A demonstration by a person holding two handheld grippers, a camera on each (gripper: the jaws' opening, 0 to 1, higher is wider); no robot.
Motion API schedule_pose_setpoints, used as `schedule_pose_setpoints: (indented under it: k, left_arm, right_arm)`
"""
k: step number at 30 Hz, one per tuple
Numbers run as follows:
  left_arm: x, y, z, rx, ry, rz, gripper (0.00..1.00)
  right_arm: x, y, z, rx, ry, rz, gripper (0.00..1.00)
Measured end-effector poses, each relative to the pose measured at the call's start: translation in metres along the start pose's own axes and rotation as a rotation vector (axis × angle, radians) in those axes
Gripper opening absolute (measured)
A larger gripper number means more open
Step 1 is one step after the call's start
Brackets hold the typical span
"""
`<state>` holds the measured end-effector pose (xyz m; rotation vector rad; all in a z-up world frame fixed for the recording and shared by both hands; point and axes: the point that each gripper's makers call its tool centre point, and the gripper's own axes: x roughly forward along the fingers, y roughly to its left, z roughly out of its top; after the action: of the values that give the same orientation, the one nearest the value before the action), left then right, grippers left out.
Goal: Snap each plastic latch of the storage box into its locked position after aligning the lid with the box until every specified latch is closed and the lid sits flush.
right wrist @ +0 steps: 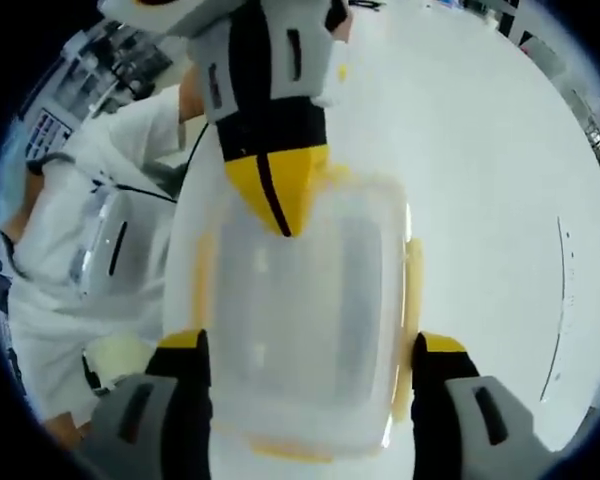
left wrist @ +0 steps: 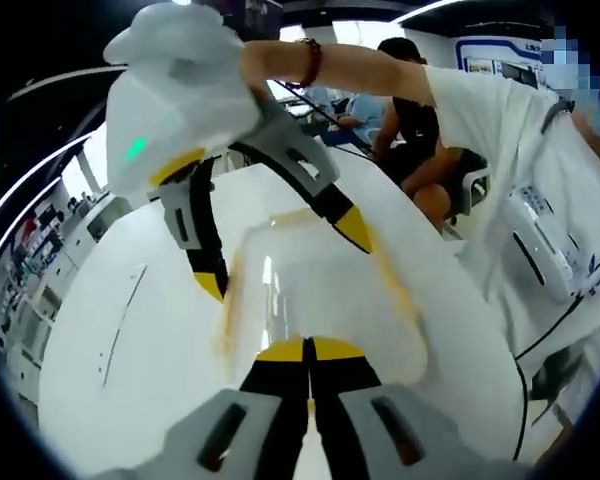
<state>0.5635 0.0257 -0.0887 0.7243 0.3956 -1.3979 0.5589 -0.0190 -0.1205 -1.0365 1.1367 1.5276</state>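
A clear plastic storage box (left wrist: 320, 300) with its lid on and yellow latches (left wrist: 225, 320) along its sides sits on a white round table (left wrist: 120, 330). My left gripper (left wrist: 308, 350) is shut, its yellow tips together over the box's near edge with nothing between them. The right gripper view shows the left gripper (right wrist: 280, 215) coming down from the top onto the far edge of the box (right wrist: 310, 290). My right gripper (right wrist: 312, 345) is open, one jaw on each side of the box beside the side latches (right wrist: 412, 270). The open right gripper (left wrist: 285, 258) reaches in over the box's far end.
The table (right wrist: 500, 150) has bare white surface around the box. A person in a white shirt (left wrist: 520, 140) stands at the table's edge, holding the grippers. Another person (left wrist: 410, 120) sits behind. Shelves and office furniture (left wrist: 40, 280) lie beyond the table.
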Motion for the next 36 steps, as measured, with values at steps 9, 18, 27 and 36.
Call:
schedule_pose_setpoints:
  k: [9, 18, 27, 36]
  left_arm:
    - [0.011, 0.041, -0.007, -0.061, 0.232, -0.022, 0.00]
    - [0.008, 0.037, -0.008, -0.080, 0.252, -0.070, 0.00]
    - [0.003, 0.035, -0.008, -0.040, 0.104, -0.009, 0.00]
    - [0.004, 0.034, -0.007, 0.007, 0.083, 0.025, 0.00]
  right_arm:
    - [-0.001, 0.000, -0.001, -0.002, -0.018, -0.002, 0.82]
    - [0.001, -0.002, 0.000, 0.000, 0.000, 0.015, 0.82]
    - [0.006, -0.004, 0.002, -0.012, 0.007, 0.055, 0.81]
    - [0.005, -0.002, 0.002, -0.019, 0.021, 0.056, 0.81]
